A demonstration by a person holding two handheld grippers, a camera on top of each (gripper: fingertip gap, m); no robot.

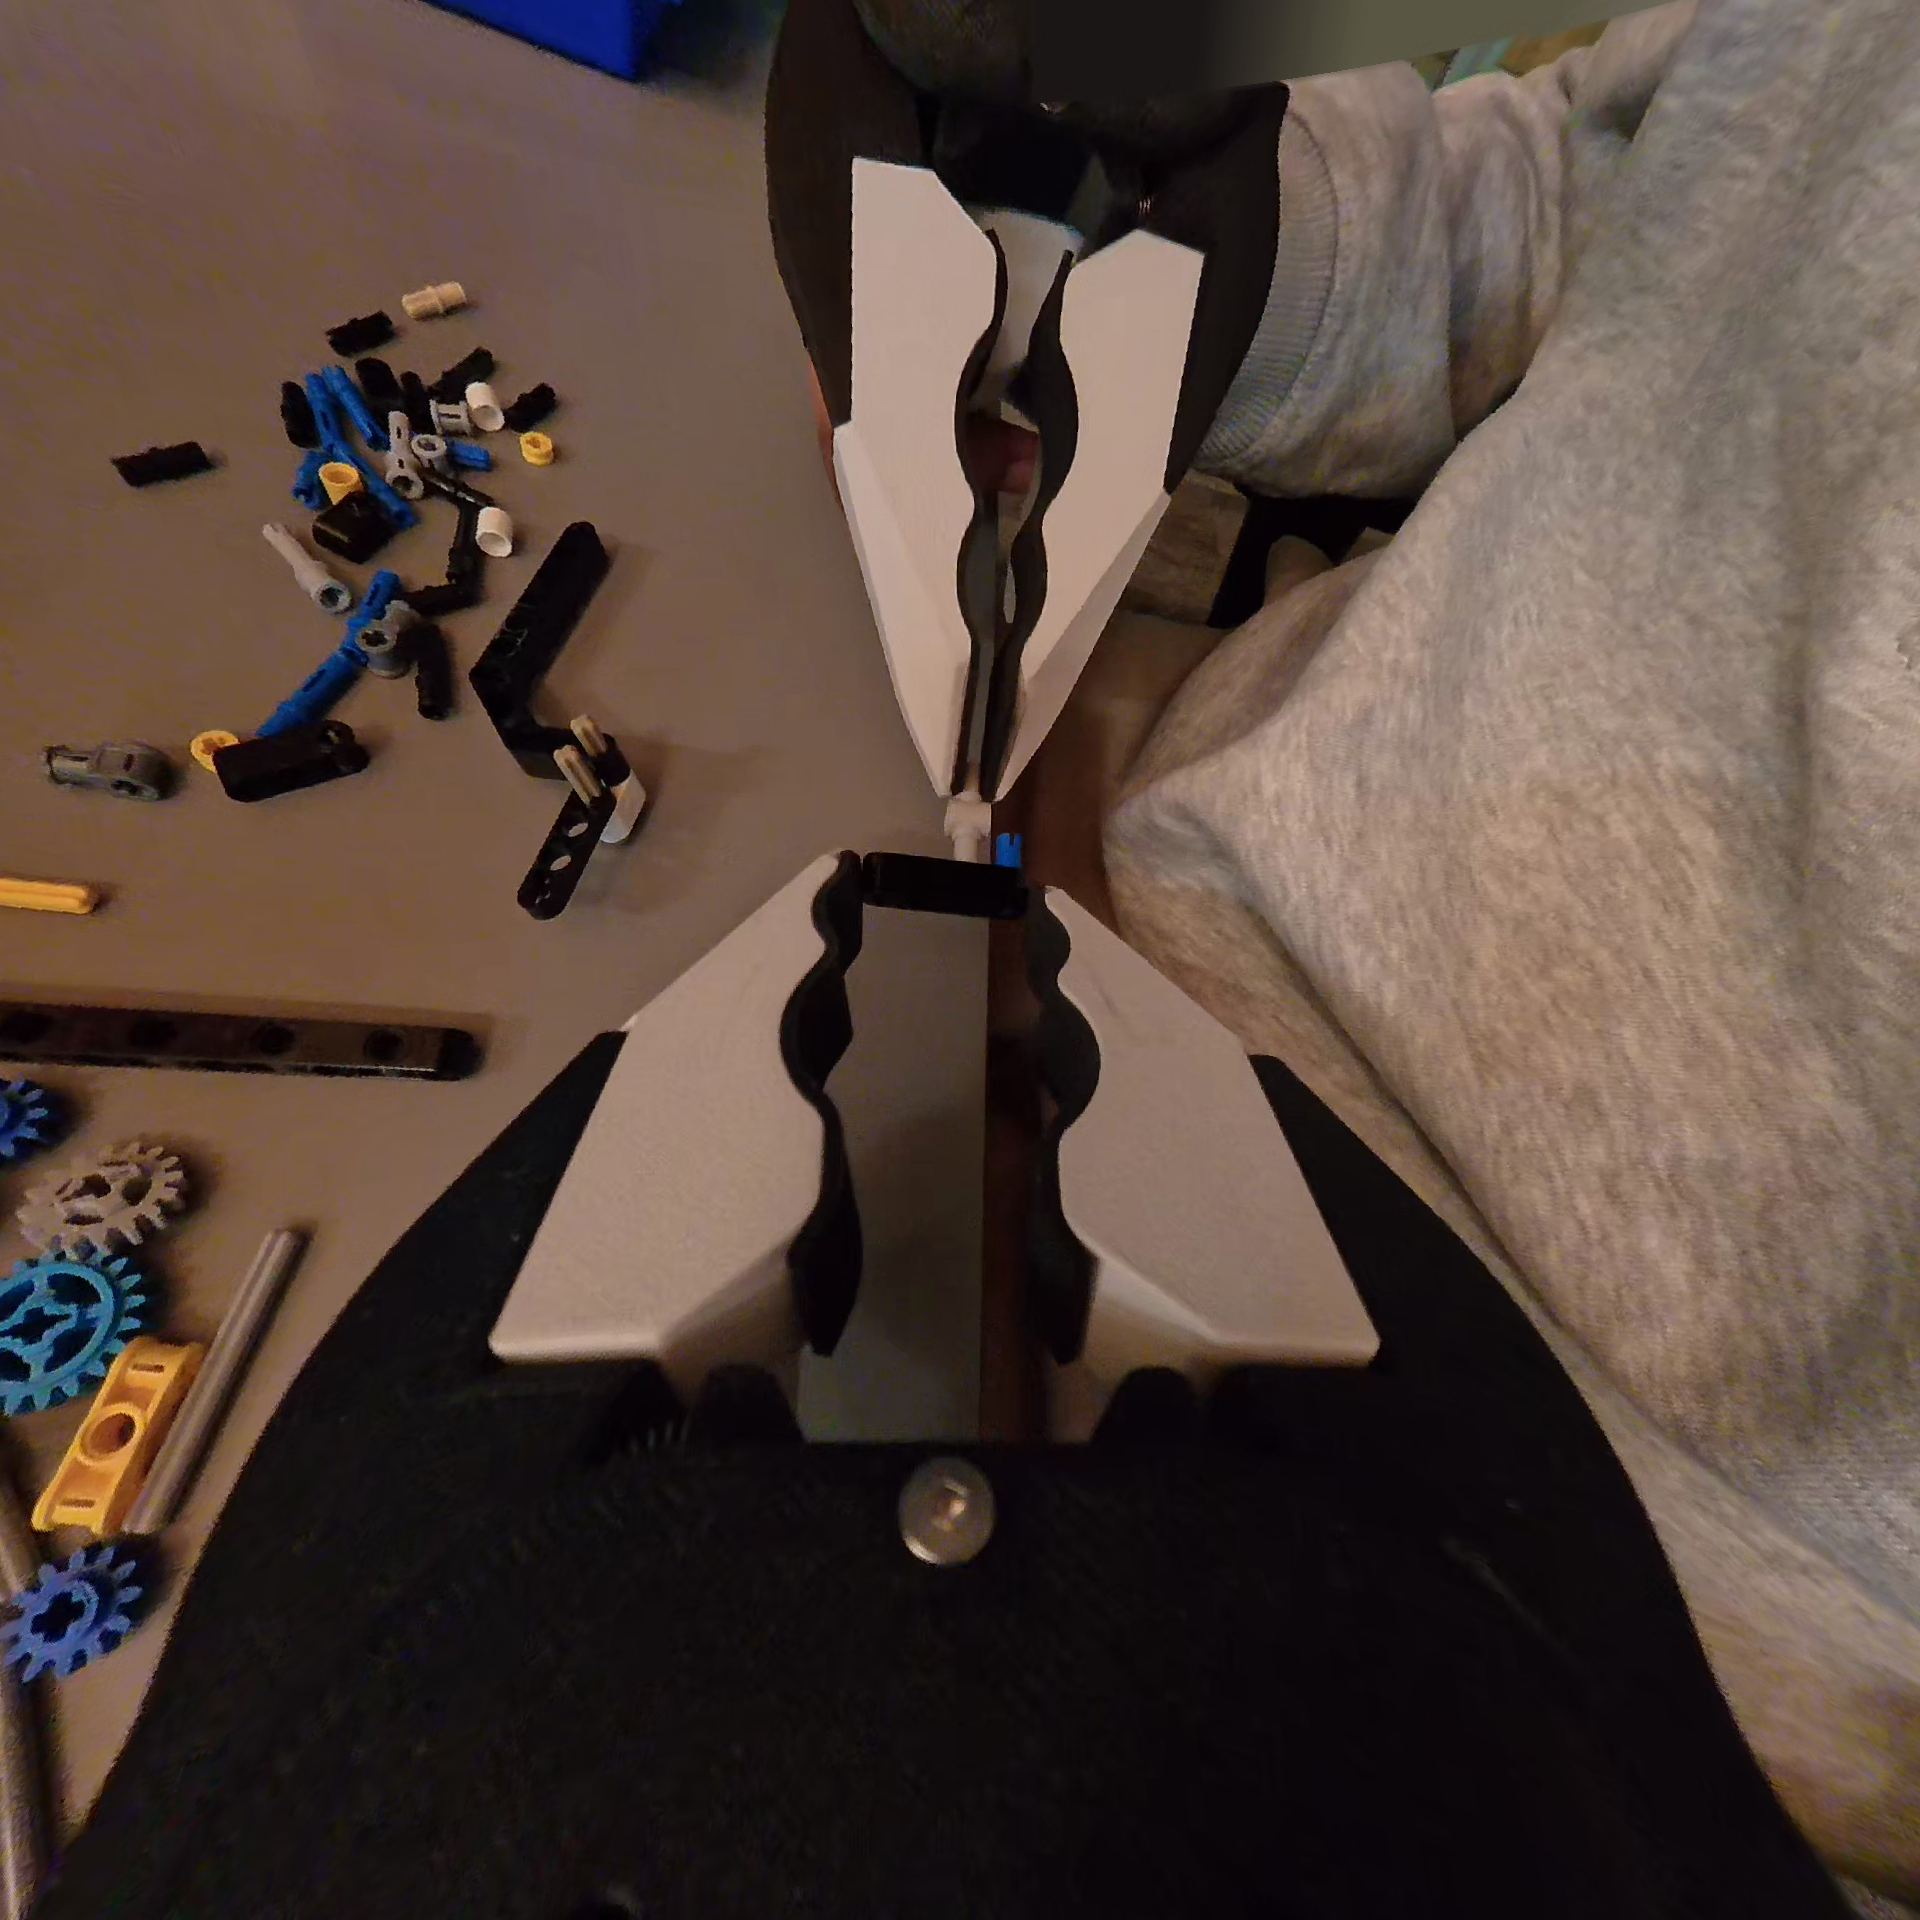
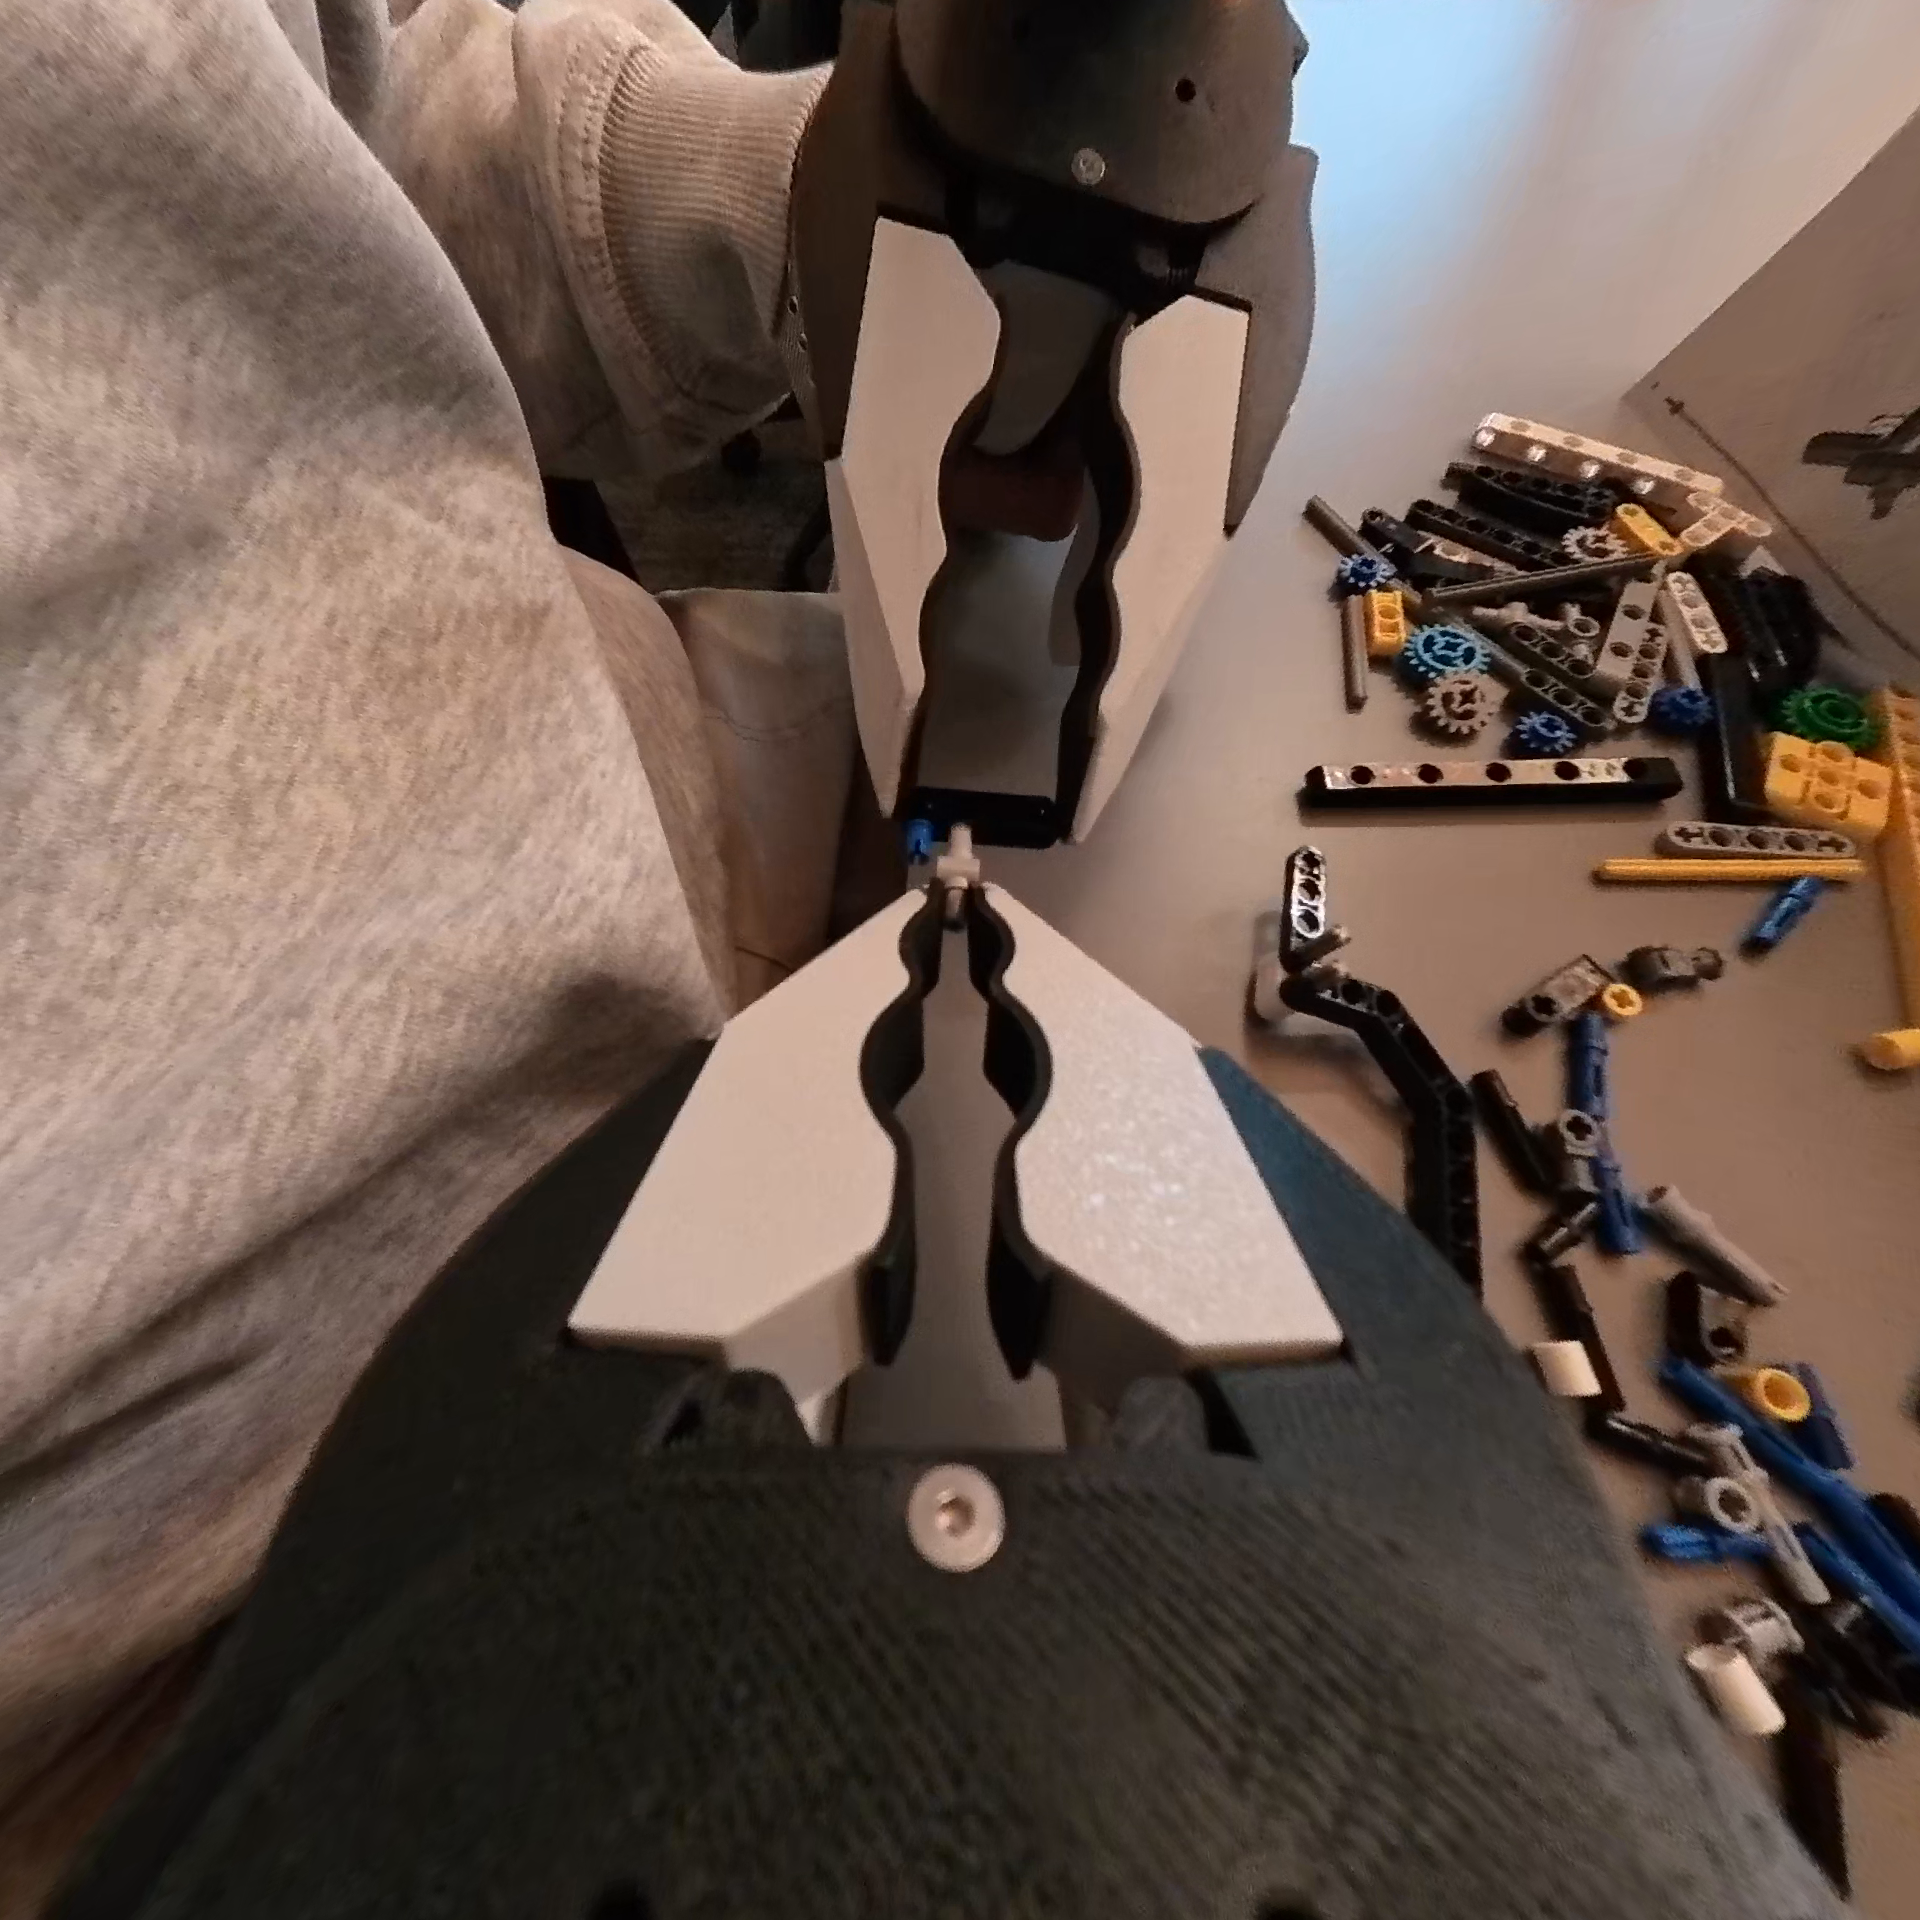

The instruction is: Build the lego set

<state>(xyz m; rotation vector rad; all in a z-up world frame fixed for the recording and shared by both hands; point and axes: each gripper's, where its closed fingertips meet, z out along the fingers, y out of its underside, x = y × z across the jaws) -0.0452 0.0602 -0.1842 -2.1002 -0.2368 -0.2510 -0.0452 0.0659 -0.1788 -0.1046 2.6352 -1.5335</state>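
Note:
My left gripper [image 1: 943,883] is shut on a short black beam [image 1: 940,881] held crosswise between its fingertips. A small blue pin [image 1: 1004,847] sticks out of the beam's right end. My right gripper [image 1: 971,792] comes in from the top, tip to tip with the left, and is shut on a light grey pin [image 1: 964,826] whose end touches the beam. In the right wrist view, the right gripper [image 2: 958,902] pinches the grey pin [image 2: 957,868] at the bottom. The left gripper [image 2: 985,808] hangs from above with the black beam [image 2: 982,818] and blue pin [image 2: 916,837].
Loose parts lie on the grey table [image 1: 675,260]: a pile of black and blue pins [image 1: 395,468], a bent black beam [image 1: 540,655], a long black beam [image 1: 239,1039], gears [image 1: 62,1330] and a yellow connector [image 1: 114,1444]. A person's grey sweatshirt [image 1: 1558,831] fills the other side. Left and right tips are no more than a few centimetres apart.

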